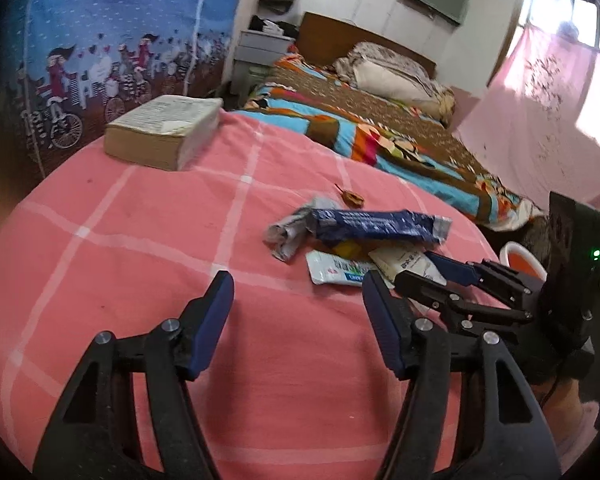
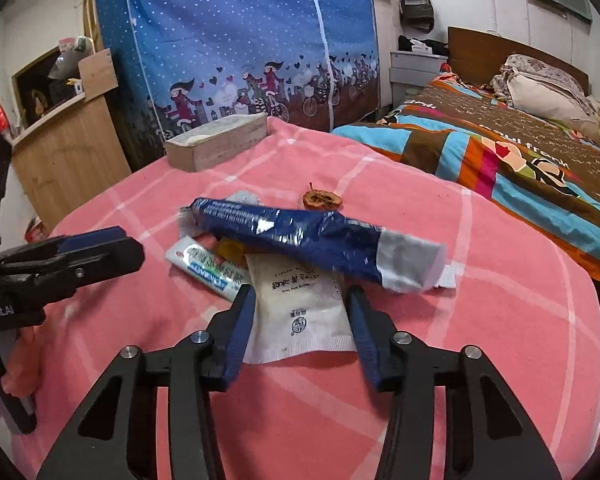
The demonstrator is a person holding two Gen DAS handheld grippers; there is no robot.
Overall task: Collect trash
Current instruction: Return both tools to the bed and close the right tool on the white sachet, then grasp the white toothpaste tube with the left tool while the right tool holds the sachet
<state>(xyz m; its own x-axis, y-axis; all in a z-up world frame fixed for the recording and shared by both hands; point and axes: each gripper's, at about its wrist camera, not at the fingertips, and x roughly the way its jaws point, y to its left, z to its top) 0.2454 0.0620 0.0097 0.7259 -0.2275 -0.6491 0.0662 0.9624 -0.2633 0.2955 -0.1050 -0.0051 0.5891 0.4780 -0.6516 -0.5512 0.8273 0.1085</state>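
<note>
Pink checked cloth (image 2: 480, 320) over a round tabletop, carrying a small heap of trash at its middle.

Item: white sachet (image 2: 300, 312) with dark print, nearest me, lying flat. My right tongs (image 2: 300, 304) straddle it, one pad at each long edge, jaws at a middling gap; whether the pads already press the sachet I cannot tell for sure, they look just beside it rather than biting.

Item: blue foil wrapper (image 2: 300, 236), long and crumpled, lying across the far end of the sachet.

Item: toothpaste tube (image 2: 208, 268), flattened, partly under the wrapper, just left of the sachet.

Item: grey crumpled paper (image 1: 292, 232), at the wrapper's far end.

Item: dried fruit slice (image 2: 322, 200) with stem, beyond the heap, apart from it.

Item: thick worn book (image 1: 164, 132), far edge of the cloth; probably not trash.

My left tongs (image 1: 298, 312) hover fairly wide over bare cloth, short of the heap, holding nothing.

Step in hand, as I judge it: first pick, right side, the sachet. Next move calls for pinching the thin packet, then sliding it out from under the wrapper without dragging the rest. No bin is in plain view.
</note>
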